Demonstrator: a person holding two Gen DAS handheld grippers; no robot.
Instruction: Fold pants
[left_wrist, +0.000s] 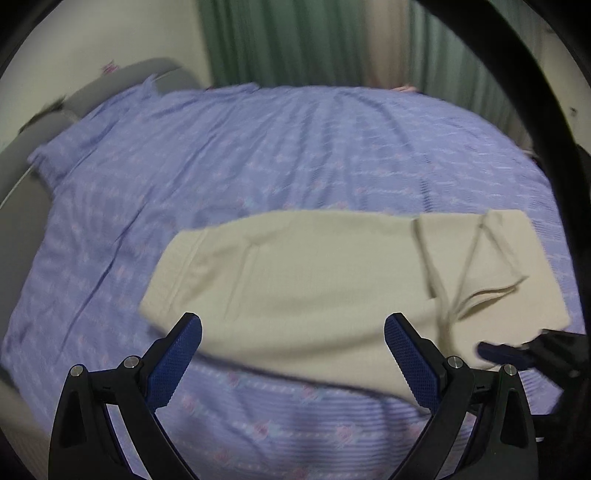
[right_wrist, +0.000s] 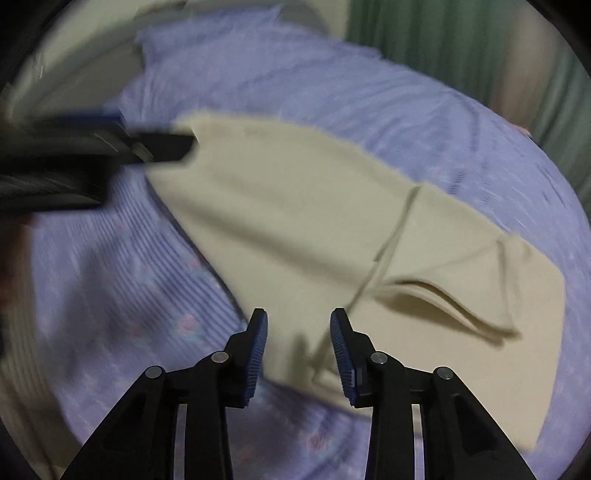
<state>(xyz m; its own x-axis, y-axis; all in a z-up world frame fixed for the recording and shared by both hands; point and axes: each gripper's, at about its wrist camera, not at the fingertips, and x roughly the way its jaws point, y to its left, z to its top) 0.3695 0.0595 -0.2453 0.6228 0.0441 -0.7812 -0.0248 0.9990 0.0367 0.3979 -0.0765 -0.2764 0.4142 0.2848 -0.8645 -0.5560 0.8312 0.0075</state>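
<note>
Lying flat on the lilac bedsheet (left_wrist: 258, 155), cream pants (left_wrist: 295, 280), half-folded, both jaws apart and empty.

Bed (left_wrist: 258, 155) fills most of both views, covered w/ a lilac-blue sheet (left_wrist: 332, 147) bearing fine stripes and small pink flower motifs; creases run across it. Far left corner of the sheet is rumpled and folded back, showing a grey edge (left_wrist: 40, 114), prob. the mattress or headboard, too blurred to say which. Behind the bed, a green curtain (left_wrist: 295, 40) hangs in vertical pleats, w/ a paler strip (left_wrist: 388, 40) toward the right. Left of the curtain, a plain cream wall (left_wrist: 110, 33). In the right wrist view the curtain (right_wrist: 443, 44) sits at upper right, wall (right_wrist: 74, 62) at upper left. Light is dim and even, no hard shadows.
</note>
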